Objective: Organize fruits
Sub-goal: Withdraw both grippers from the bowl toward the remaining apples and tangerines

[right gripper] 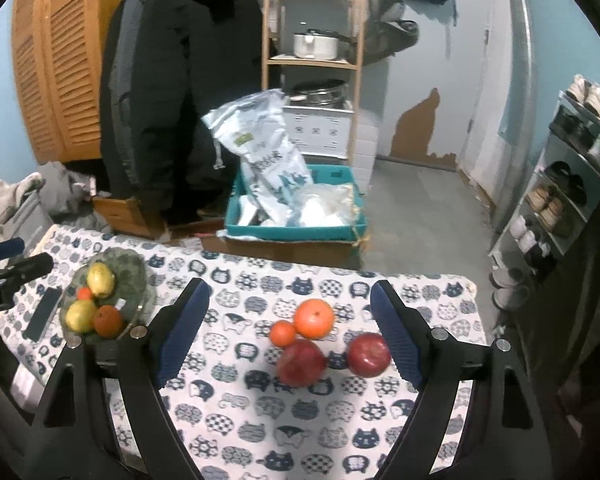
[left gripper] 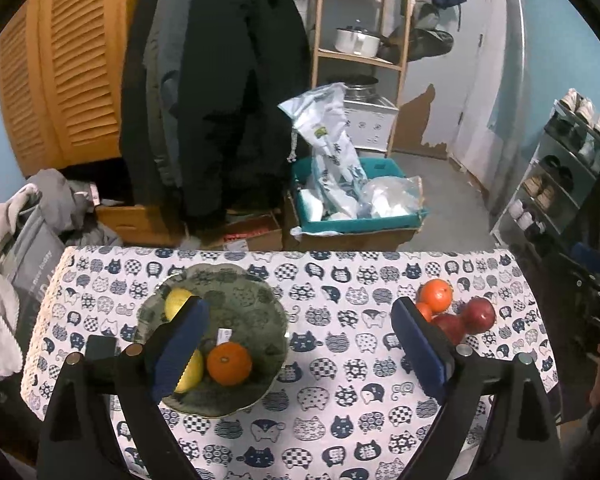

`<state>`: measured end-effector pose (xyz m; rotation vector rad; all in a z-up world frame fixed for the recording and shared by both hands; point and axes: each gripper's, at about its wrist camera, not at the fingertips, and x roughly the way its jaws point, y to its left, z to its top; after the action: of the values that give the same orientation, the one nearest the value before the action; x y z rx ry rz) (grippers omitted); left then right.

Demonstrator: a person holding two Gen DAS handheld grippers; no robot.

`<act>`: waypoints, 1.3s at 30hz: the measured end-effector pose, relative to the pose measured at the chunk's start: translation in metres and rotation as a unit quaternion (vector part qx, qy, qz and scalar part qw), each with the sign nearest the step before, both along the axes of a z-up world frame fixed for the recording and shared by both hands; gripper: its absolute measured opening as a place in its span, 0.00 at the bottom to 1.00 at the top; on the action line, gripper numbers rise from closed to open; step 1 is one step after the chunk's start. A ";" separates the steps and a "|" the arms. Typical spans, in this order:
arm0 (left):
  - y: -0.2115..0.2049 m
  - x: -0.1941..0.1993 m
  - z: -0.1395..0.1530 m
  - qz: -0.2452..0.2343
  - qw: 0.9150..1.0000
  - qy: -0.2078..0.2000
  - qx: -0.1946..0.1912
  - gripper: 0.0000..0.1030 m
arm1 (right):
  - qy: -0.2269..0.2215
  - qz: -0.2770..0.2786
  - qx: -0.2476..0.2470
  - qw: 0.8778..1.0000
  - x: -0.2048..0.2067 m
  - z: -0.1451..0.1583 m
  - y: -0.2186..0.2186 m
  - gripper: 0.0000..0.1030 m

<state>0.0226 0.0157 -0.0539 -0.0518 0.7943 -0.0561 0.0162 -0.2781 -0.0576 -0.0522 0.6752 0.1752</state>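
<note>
Mid-sort: plate (right gripper: 134, 276) at 9 o'clock w/ two yellow fruits, two oranges. Four loose fruits (right gripper: 300, 362) at 3 o'clock on cloth (right gripper: 260, 420). Left gripper (left gripper: 300, 344) & right gripper (right gripper: 290, 330) both gaping, empty. Next, prob.: right gripper drops onto near apple (right gripper: 369, 354), closes.

Cat-patterned blue-white tablecloth (right gripper: 260, 400), green plate (left gripper: 256, 300)

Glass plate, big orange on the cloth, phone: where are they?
Glass plate (right gripper: 134, 268): right wrist view, bare far rim.
Big orange (right gripper: 314, 318): right wrist view, its middle.
Phone (right gripper: 43, 314): right wrist view, screen centre.
</note>
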 end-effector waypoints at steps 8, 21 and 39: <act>-0.029 0.003 0.001 -0.023 1.000 -0.002 0.010 0.91 | 0.003 -0.033 0.007 0.999 -0.002 -0.005 -0.036 0.80; -0.069 0.015 -0.011 -0.053 0.998 0.017 0.015 0.91 | 0.015 -0.063 0.009 0.998 -0.001 -0.018 -0.070 0.80; -0.122 0.038 -0.056 -0.090 0.993 0.073 0.029 0.91 | 0.063 -0.084 0.002 0.995 0.012 -0.053 -0.092 0.80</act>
<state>0.0602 -0.1066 -0.1103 0.0717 0.9458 -0.2009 0.0279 -0.3701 -0.1110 0.0200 0.8009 0.0188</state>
